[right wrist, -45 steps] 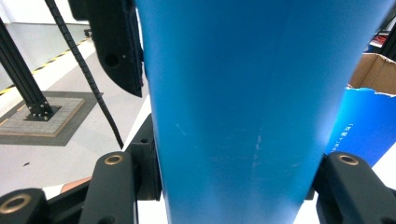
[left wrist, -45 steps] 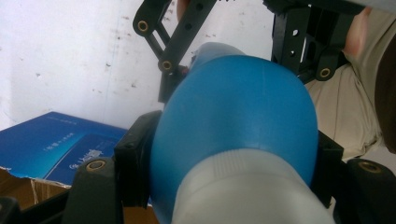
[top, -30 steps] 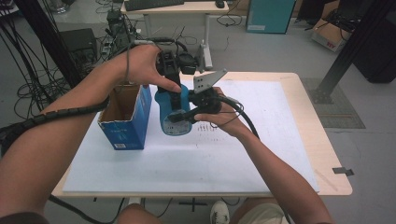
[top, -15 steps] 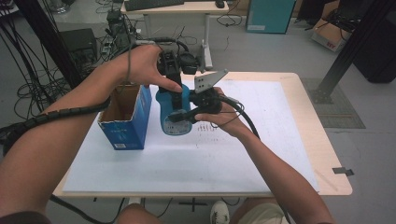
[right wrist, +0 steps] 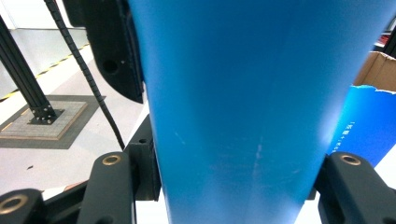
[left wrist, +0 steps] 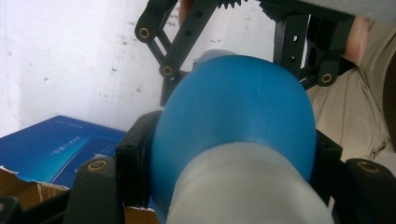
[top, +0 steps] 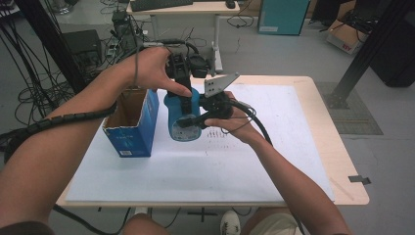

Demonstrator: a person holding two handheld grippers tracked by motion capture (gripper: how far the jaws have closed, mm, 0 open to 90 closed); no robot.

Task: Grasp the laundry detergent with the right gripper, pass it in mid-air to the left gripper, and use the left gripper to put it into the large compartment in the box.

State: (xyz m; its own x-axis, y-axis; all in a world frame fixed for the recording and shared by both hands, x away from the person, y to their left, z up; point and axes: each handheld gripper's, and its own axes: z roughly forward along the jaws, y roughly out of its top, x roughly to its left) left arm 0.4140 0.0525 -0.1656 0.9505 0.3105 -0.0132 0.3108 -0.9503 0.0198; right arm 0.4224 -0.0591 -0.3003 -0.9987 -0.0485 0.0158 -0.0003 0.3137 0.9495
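The high view looks forward and down from above the person's side, taking in the whole tabletop (top: 293, 161) from some way off. The left gripper view sits hard against the blue bottle (left wrist: 233, 130), facing back toward the person. The right gripper view is pressed equally close, looking toward the floor beyond. All three share the bottle and the blue box (top: 132, 125) at its 9 o'clock.

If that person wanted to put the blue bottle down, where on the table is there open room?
The white sheet is bare to the right of the right gripper, out to the table's right edge, and along the near side in front of the blue box. The far-left part is crowded: box, blue bottle, left gripper and both hands.
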